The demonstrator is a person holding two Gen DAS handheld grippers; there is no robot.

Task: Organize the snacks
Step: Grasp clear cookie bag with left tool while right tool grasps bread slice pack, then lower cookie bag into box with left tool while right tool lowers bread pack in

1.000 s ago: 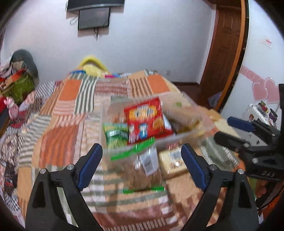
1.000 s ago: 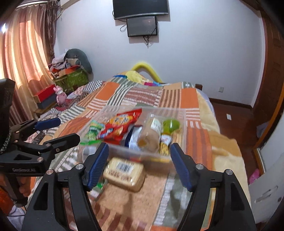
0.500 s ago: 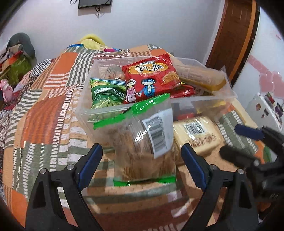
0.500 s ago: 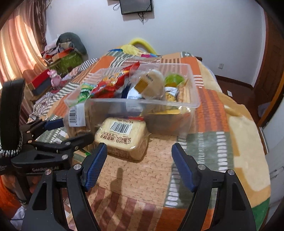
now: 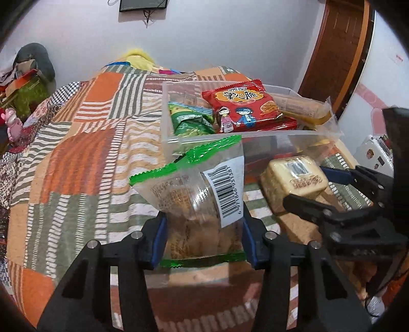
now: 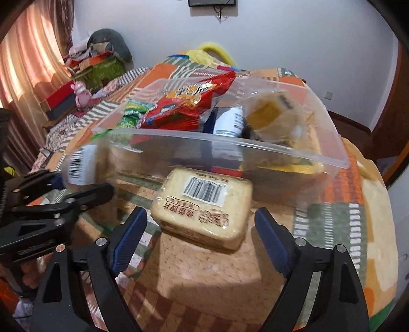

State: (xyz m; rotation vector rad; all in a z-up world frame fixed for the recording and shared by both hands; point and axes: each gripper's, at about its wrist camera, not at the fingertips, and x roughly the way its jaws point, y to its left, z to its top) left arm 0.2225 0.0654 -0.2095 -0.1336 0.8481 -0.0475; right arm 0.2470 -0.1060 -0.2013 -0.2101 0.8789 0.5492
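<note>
The left claw (image 5: 204,237) is clamped on a clear bag (image 5: 196,204) with green crimped edges, its blue pads (image 5: 159,238) pressing both sides of the lower half. Brown biscuits show through the plastic, and a white barcode label runs down the bag's right side. The bag stands upright on the bed (image 5: 84,143), its top edge leaning against the near wall of a clear bin (image 5: 268,145).

The bin sits on the patchwork quilt and is crowded with snacks. A red packet (image 5: 245,107) with two cartoon children lies on top, tilted toward the near-left corner. A green packet (image 5: 190,122) is tucked beside it on the left. A long wrapped yellow bar (image 5: 304,109) lies on the right. From the right wrist view a pale round wrapped item (image 6: 273,115) and a white-labelled pack (image 6: 228,122) also show inside.

In front of the bin, just beside the bag, a flat tan pack (image 6: 204,206) with a barcode sticker lies on the quilt. The right claw (image 6: 202,237) is spread wide, one blue pad (image 6: 127,237) on each side of this pack's near end, neither touching it. The pack is close to the bin's wall; whether they touch I cannot tell.

The two claws are near each other, side by side, each visible in the other's camera.

Behind the bed there is a white wall with a screen (image 6: 212,2) mounted high, a pink curtain (image 6: 30,63) on the left and a wooden door (image 5: 340,51) on the right.
</note>
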